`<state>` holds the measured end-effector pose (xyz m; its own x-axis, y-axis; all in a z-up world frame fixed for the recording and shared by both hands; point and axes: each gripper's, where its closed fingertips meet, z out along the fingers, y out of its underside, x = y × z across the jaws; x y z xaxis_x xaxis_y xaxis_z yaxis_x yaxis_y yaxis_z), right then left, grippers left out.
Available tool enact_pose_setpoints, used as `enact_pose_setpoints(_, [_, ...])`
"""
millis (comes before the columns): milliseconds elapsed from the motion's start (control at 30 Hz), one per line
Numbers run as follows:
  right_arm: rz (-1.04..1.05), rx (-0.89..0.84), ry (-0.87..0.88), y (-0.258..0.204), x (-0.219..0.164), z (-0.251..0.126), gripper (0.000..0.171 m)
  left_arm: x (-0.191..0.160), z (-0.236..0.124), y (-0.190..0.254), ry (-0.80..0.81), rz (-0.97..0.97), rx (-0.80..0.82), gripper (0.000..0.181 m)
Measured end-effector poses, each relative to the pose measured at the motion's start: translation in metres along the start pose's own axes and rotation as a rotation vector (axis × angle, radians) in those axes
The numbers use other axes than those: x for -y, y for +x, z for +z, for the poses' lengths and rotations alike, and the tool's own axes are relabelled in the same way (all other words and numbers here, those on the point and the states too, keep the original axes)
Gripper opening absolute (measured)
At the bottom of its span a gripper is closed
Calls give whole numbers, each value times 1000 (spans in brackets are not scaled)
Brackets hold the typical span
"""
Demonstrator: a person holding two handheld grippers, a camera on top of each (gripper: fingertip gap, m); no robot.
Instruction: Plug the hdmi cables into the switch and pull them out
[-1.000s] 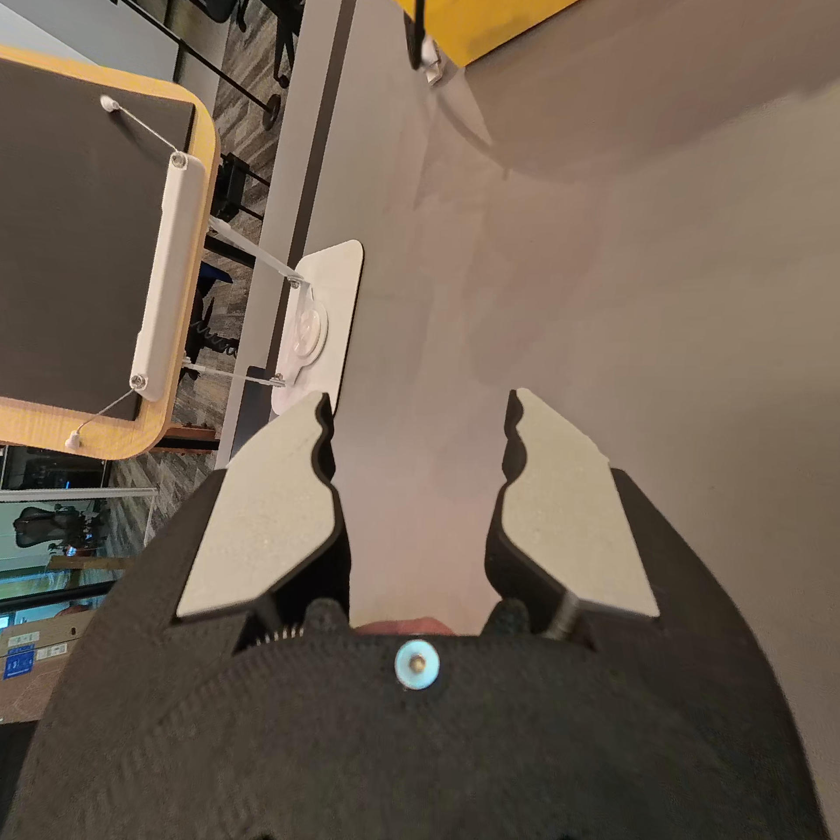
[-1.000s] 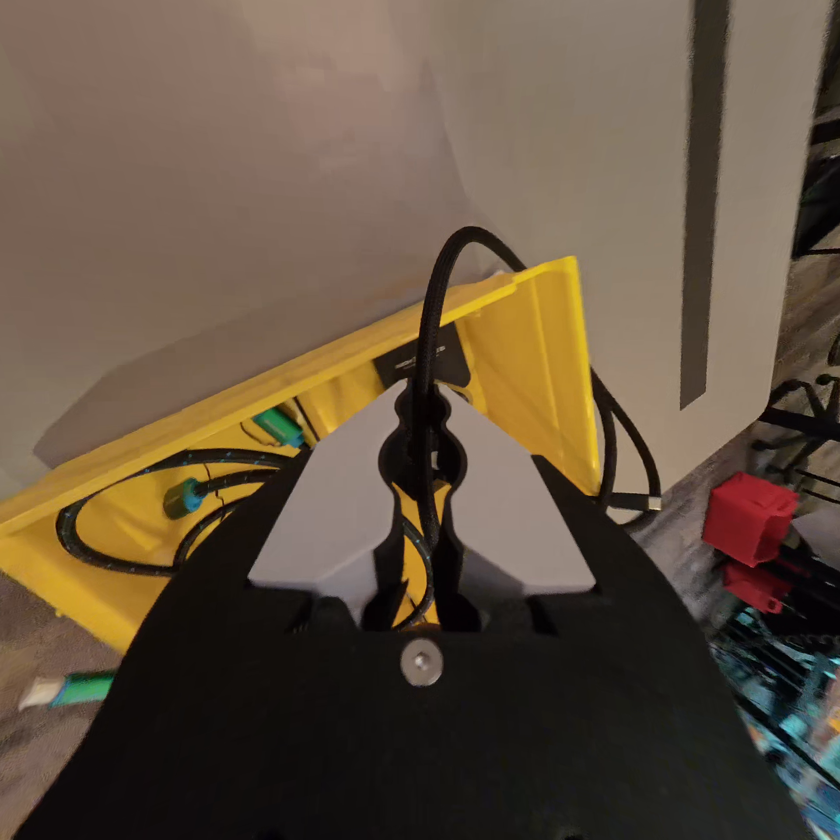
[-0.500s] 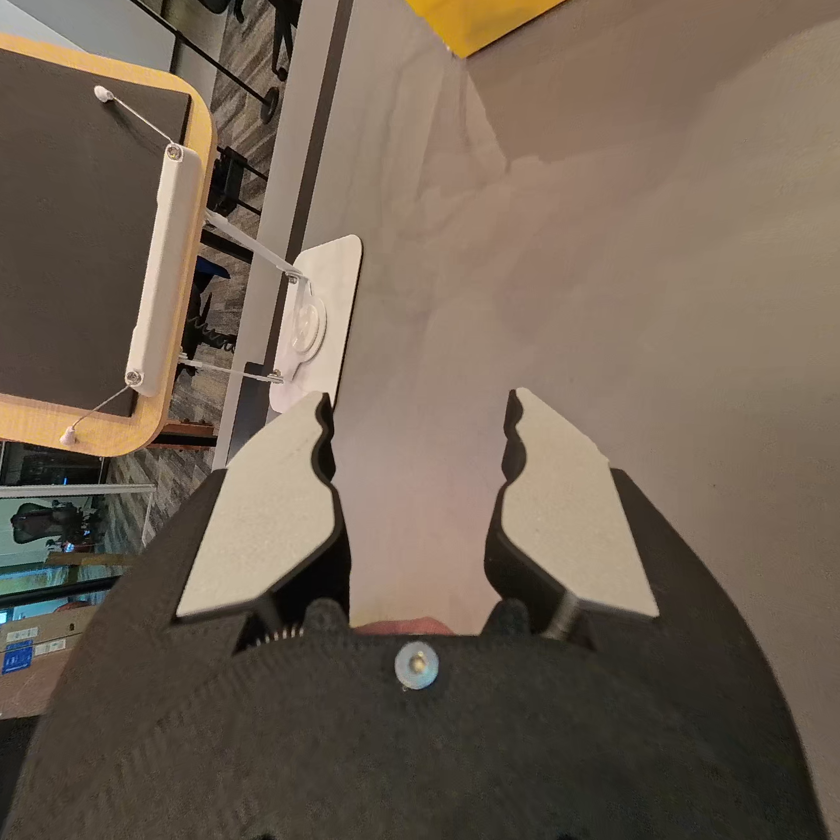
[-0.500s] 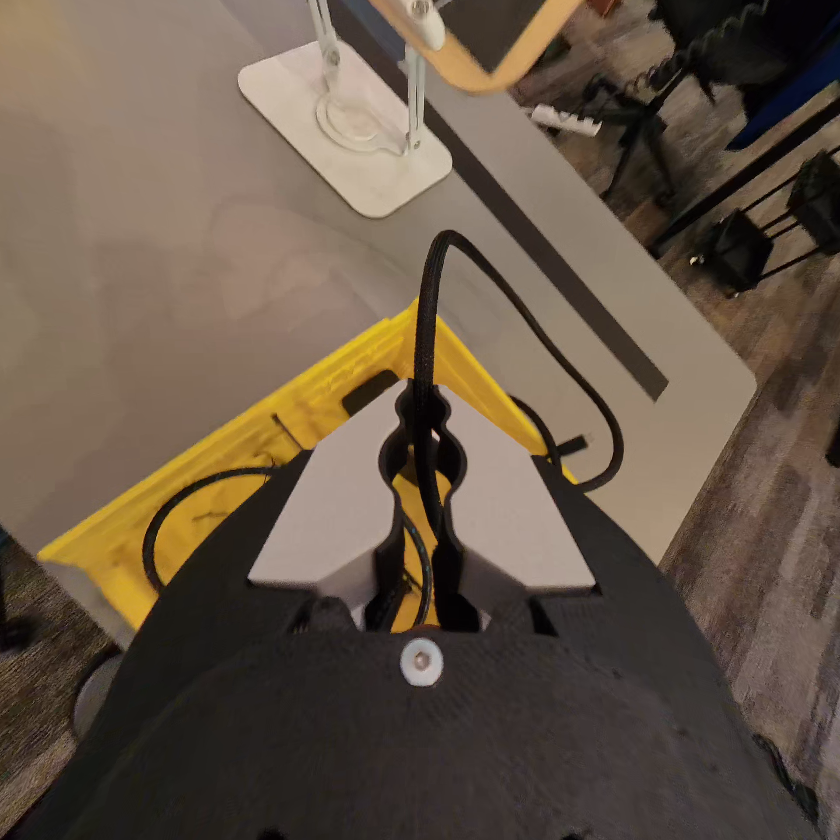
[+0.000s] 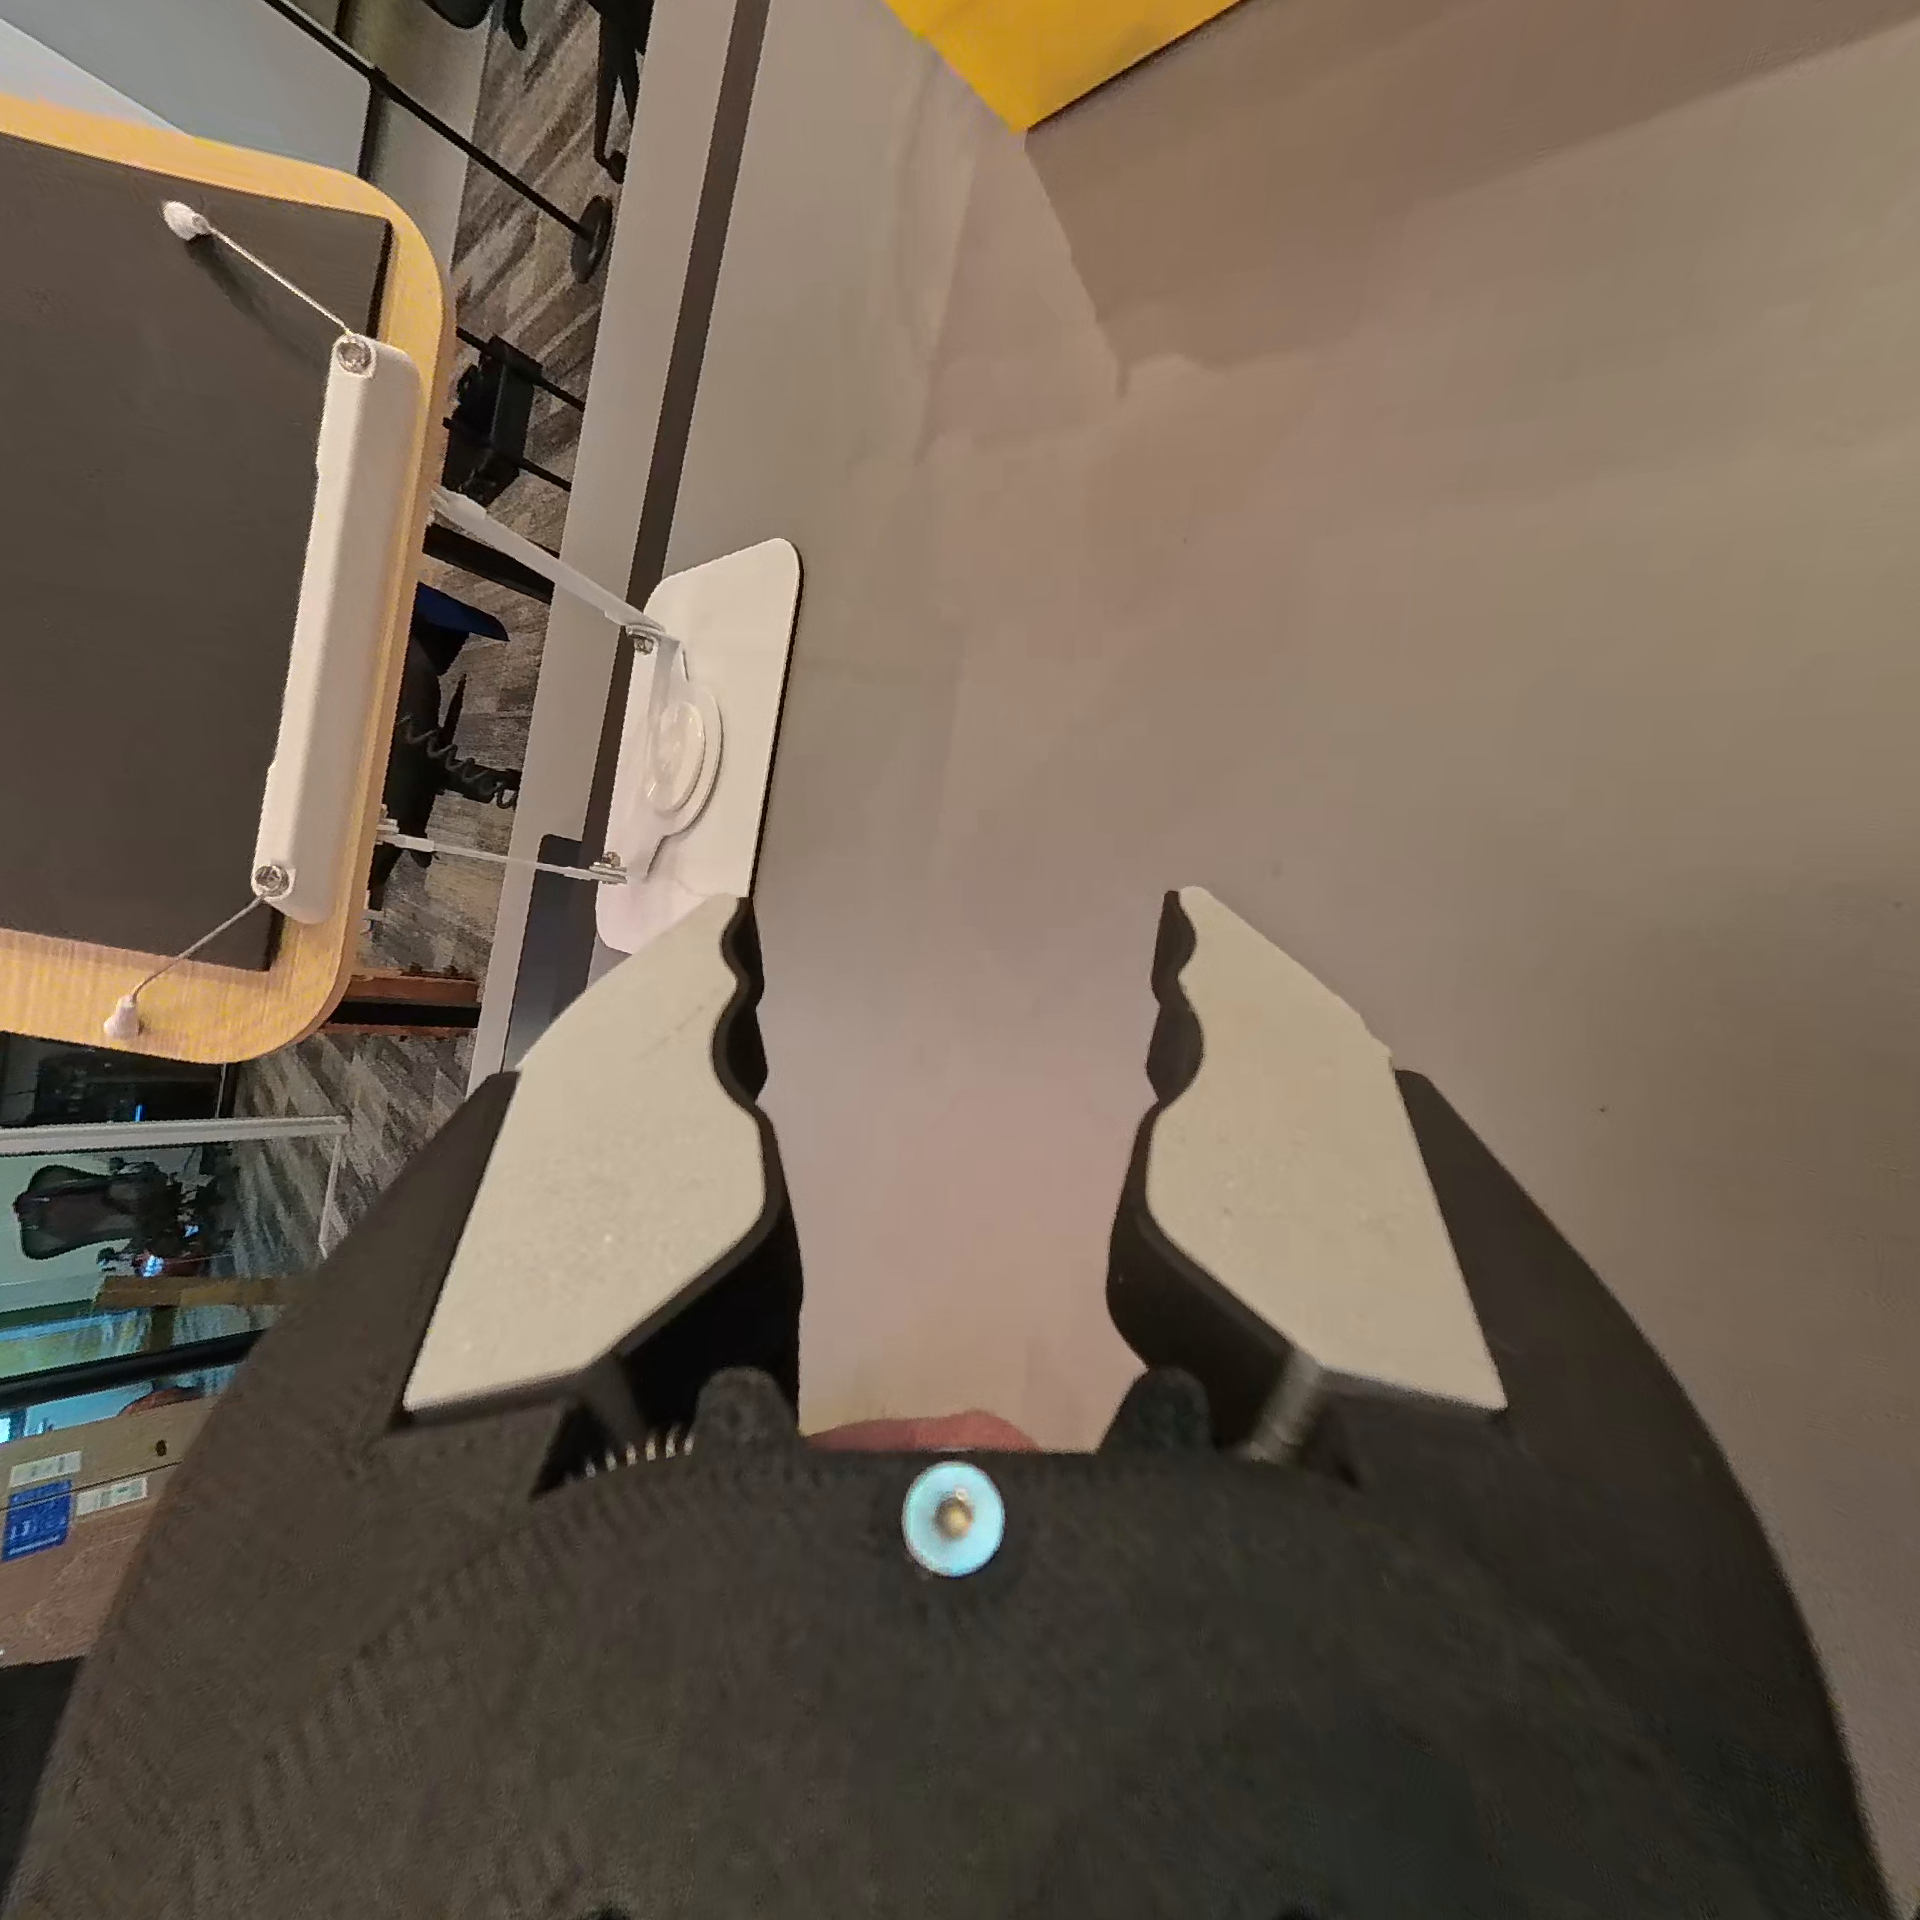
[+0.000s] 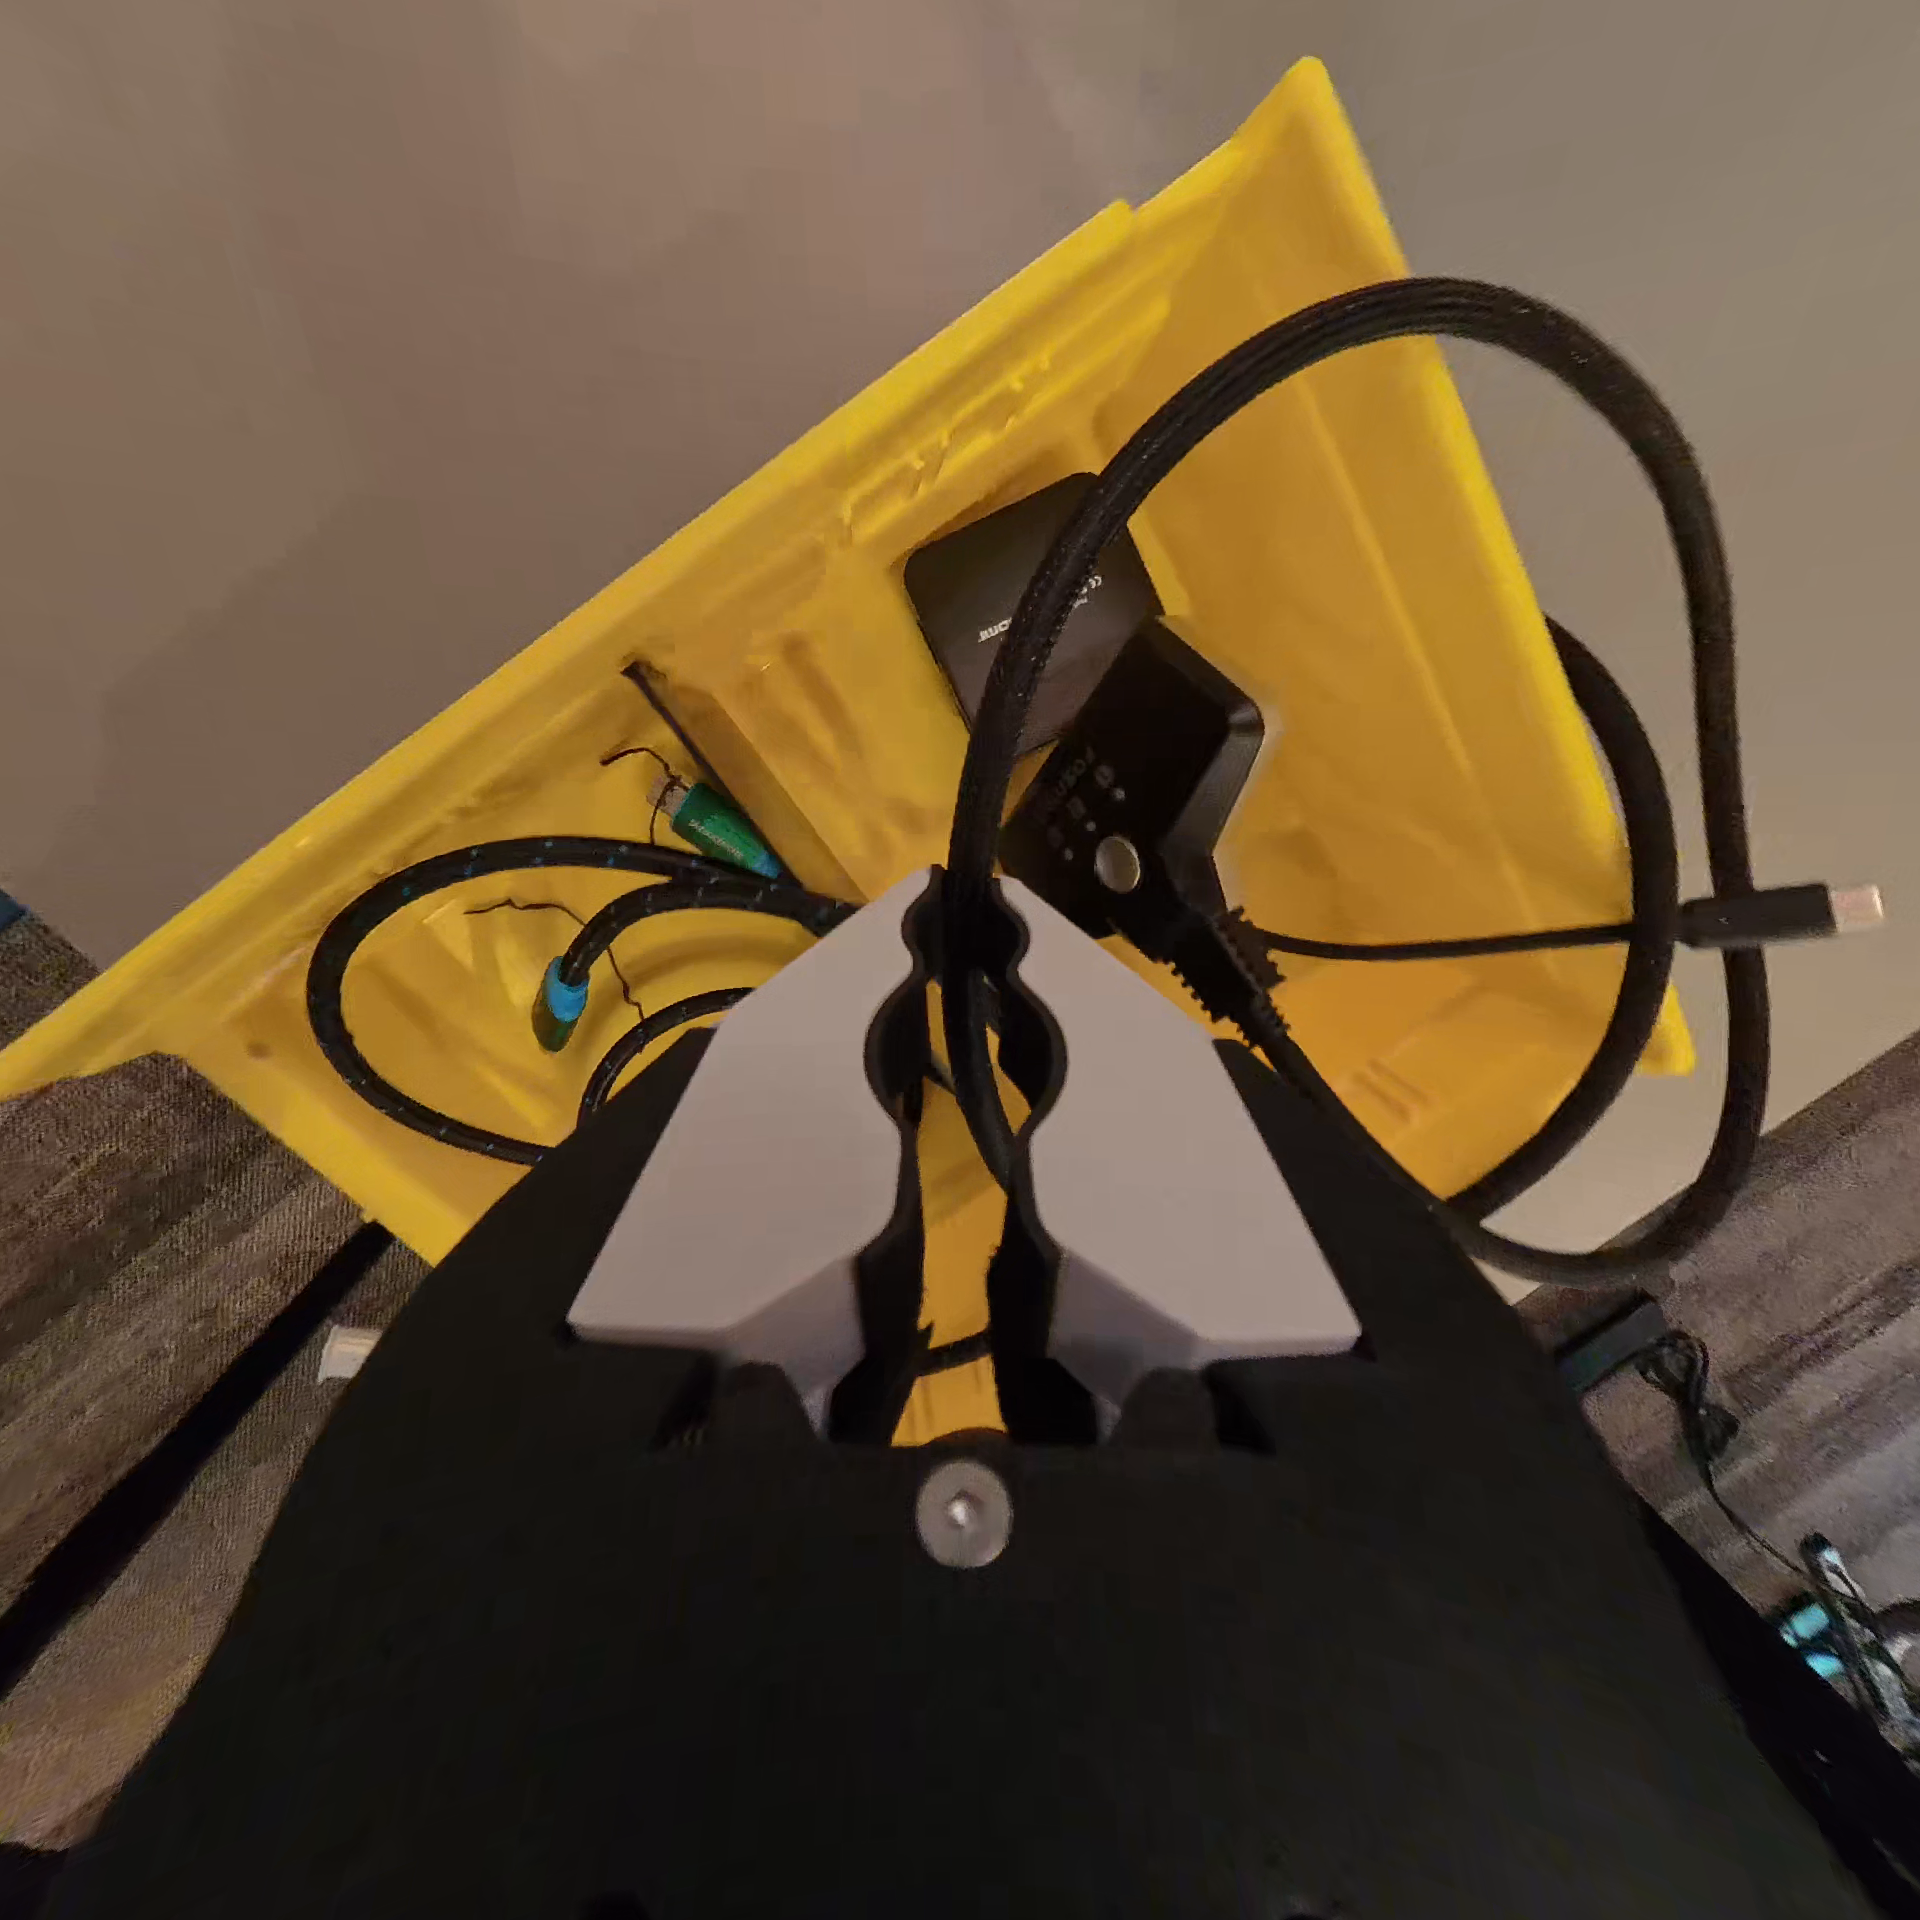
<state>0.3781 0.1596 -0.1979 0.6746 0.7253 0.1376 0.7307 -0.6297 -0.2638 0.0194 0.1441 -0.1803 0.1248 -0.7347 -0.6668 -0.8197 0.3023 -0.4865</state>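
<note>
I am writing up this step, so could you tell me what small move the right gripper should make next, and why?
Probably carry the black braided cable clear of the yellow bin toward the bare table: the right gripper is shut on it, and the switch dangles from it while the left gripper waits open.

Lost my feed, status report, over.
Left hand-held gripper open, empty. Right hand-held gripper shut on black braided cable. Switch hangs above yellow bin. HDMI cables unplugged.

Grey table (image 5: pixel 1455 727) all around, white stand base (image 5: pixel 717 727) just left of the tongs, wood-rimmed dark board (image 5: pixel 156 571) further left, yellow bin (image 6: pixel 1403 582) ahead.
</note>
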Motion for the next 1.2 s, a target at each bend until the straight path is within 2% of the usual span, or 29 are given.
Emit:
enact_pose_setpoints(167, [-23, 5, -52, 5, 21, 11, 4, -4, 3, 2, -8, 1, -10, 72])
enact_pose_setpoints(300, [1, 57, -1, 9, 44, 19, 4, -5, 3, 3, -8, -2, -14, 72])
enact_pose_setpoints(500, [18, 132, -70, 2, 28, 51, 4, -7, 2, 1, -8, -3, -13, 72])
enact_pose_setpoints(733, [-36, 182, -257, -18, -4, 87, 5, -8, 6, 7, -16, -2, -31, 72])
enact_pose_setpoints(833, [-27, 221, -233, -21, 3, 76, 6, -8, 6, 7, -22, 6, -28, 72])
enact_pose_setpoints(1000, [12, 224, -161, -11, 14, 49, 35, -11, 7, 5, -22, -8, -32, 72])
enact_pose_setpoints(1200, [57, 130, 22, 18, 28, 7, 36, -14, 7, 5, -27, -8, -32, 72])
